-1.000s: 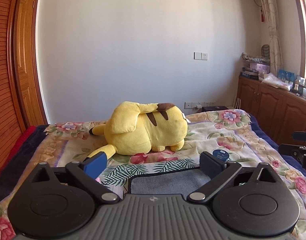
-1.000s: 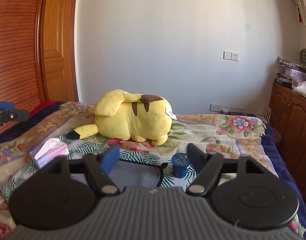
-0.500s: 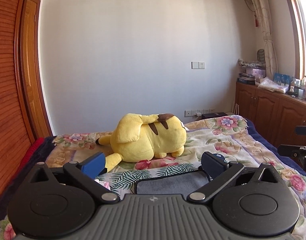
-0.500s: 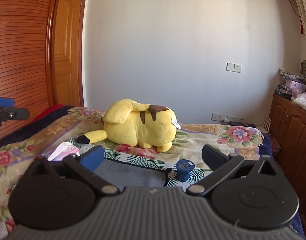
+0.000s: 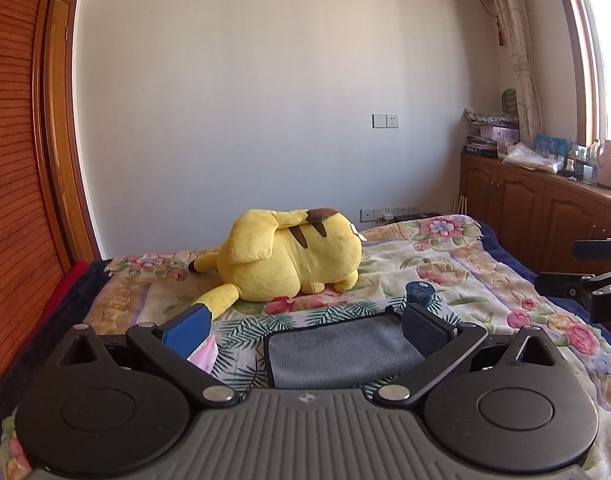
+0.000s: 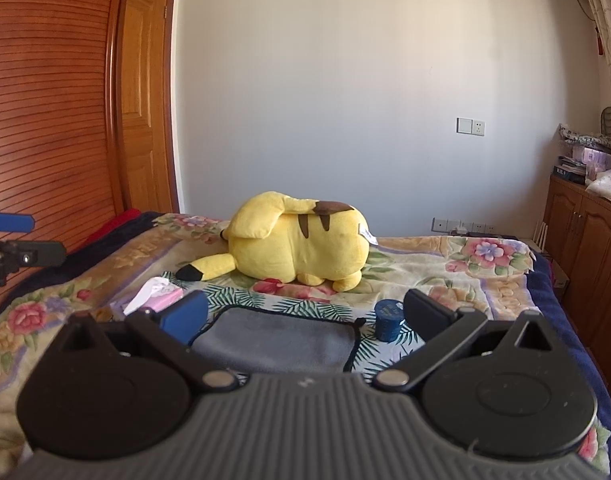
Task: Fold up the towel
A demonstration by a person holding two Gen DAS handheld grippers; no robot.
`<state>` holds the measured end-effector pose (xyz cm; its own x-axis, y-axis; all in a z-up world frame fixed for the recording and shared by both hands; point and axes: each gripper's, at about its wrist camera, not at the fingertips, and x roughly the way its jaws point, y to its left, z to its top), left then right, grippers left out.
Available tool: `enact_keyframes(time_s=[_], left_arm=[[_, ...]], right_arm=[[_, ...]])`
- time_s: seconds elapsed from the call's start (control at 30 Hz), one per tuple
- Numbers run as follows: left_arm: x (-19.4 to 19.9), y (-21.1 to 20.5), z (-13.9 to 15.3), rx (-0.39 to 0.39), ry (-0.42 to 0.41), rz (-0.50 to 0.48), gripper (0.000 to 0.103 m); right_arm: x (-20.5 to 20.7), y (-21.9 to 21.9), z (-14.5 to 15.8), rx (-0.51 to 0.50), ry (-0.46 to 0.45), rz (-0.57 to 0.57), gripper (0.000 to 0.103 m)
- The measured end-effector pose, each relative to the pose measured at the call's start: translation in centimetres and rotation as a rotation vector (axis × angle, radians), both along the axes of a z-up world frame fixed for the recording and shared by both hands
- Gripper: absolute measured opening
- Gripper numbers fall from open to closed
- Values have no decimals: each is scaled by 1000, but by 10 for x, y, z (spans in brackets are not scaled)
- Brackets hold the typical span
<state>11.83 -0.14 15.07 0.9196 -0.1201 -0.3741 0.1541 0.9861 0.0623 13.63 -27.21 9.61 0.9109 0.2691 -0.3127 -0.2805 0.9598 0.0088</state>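
A grey towel with a dark edge lies folded flat on the flowered bedspread, just in front of both grippers; it also shows in the right wrist view. My left gripper is open and empty, held above the towel's near side. My right gripper is open and empty, also above the towel. The right gripper's body shows at the right edge of the left wrist view. The left gripper's body shows at the left edge of the right wrist view.
A big yellow plush toy lies on the bed behind the towel. A small dark blue cup stands right of the towel. A pink tissue pack lies to its left. Wooden cabinets line the right wall, a wardrobe the left.
Both grippers have risen and tipped up, so more wall and less bed shows. The right gripper's jaws have opened wider. The towel has not moved.
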Motion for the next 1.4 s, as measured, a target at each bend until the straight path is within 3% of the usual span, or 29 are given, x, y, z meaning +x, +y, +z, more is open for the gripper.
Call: enact_keyframes(time_s=[0.4,0.9,1.2,1.4], left_arm=[[-37,5,-31,-11,37,32,86],[-71,-3,-49,0,33,36,86],[-88,10,-67,-45,59,75,86],[-96,17,-81,-27,67,84,86]], right_arm=[[-26,11,-25,6,22,7,103],[-58,18,-49,31,57,4,103],[-76,24,-68,14,77,1,103],[-88,28,-80,10,90,5,103]])
